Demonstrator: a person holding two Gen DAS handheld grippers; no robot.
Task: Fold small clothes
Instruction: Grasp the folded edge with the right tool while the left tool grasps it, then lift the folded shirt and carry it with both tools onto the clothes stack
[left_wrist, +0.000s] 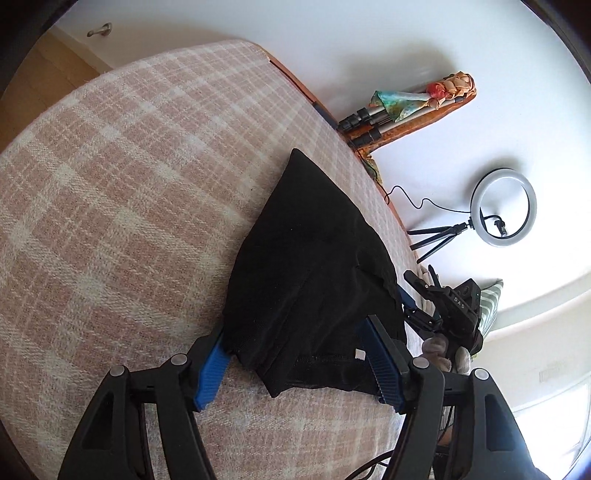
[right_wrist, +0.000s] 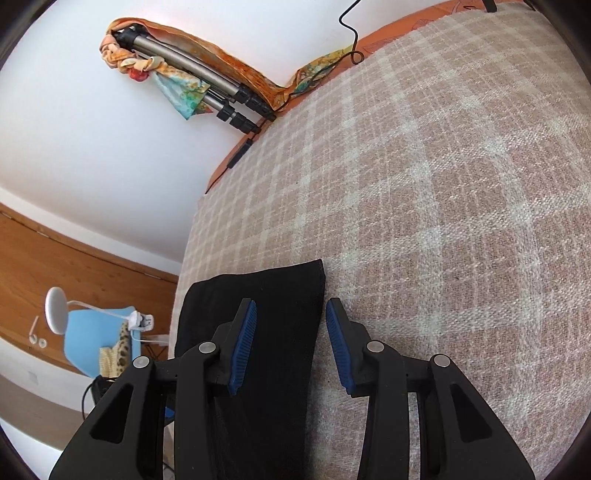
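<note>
Left gripper (left_wrist: 295, 354): you are holding it low over the bed (left_wrist: 129, 184), angled down toward the plaid blanket. Its blue fingers (left_wrist: 210, 373) are standing wide apart, one on each side of the near end of the black garment (left_wrist: 310, 266); the garment's hem is lying between them, not pinched. The left finger's tip is hidden behind the cloth edge, so contact there is unclear.

Right gripper (right_wrist: 290, 343): you are holding it tilted down at the bed (right_wrist: 443, 221) too. Its fingers (right_wrist: 243, 343) are parted. The left one is sitting over the black garment (right_wrist: 255, 332), the right one over bare blanket just beside the garment's straight edge. Whether the tips are touching the cloth cannot be told.

In the left wrist view, the right gripper (left_wrist: 424, 295) is showing at the garment's far side, with a light-gloved hand (left_wrist: 447, 350) behind it.

Counts: one black garment, lying partly folded on the blanket near the bed's edge, one corner pointing away. Two grippers. One ring light (left_wrist: 504, 206) on a small tripod by the wall. One bundle of tripod legs (right_wrist: 221, 99) wrapped in a colourful scarf, leaning at the bed's edge. One blue chair (right_wrist: 99, 339) and one white desk lamp (right_wrist: 55, 310) beyond the bed.
</note>
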